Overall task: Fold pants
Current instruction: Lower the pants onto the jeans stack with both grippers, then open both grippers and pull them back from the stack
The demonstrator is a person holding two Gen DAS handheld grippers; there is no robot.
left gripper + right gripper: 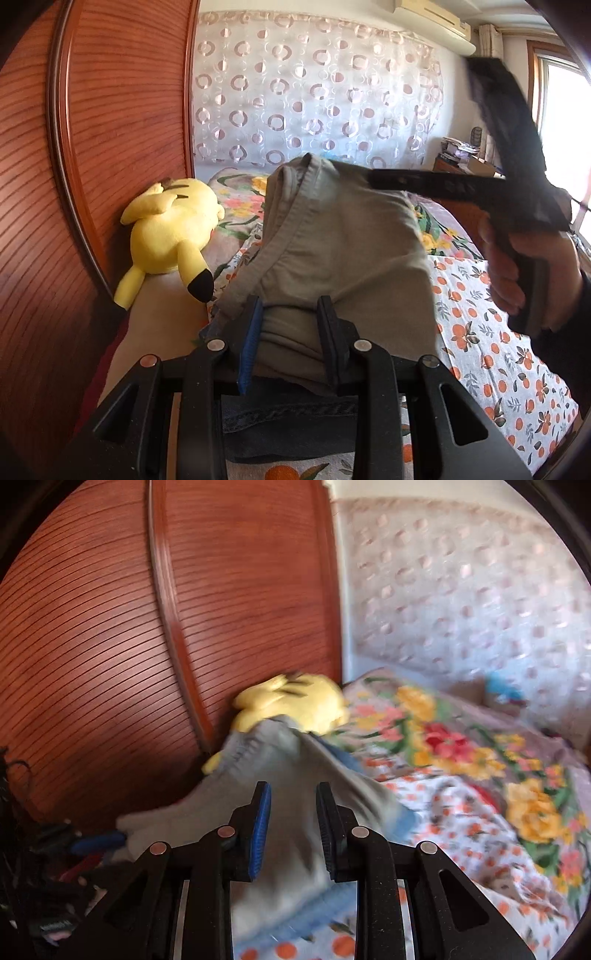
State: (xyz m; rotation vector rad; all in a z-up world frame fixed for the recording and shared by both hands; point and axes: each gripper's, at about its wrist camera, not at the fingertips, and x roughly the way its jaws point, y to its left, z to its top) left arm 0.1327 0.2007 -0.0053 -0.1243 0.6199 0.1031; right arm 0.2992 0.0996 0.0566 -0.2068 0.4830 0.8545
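Pants (343,240) (one pair), two tools, one plush (170,236)

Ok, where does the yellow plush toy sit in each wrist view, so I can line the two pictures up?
Left wrist view: yellow plush toy lies left of centre, against the wooden headboard, left of the raised pants.
Right wrist view: yellow plush toy sits at centre, blurred, partly behind the pants.
Shared landmark: the wooden headboard.
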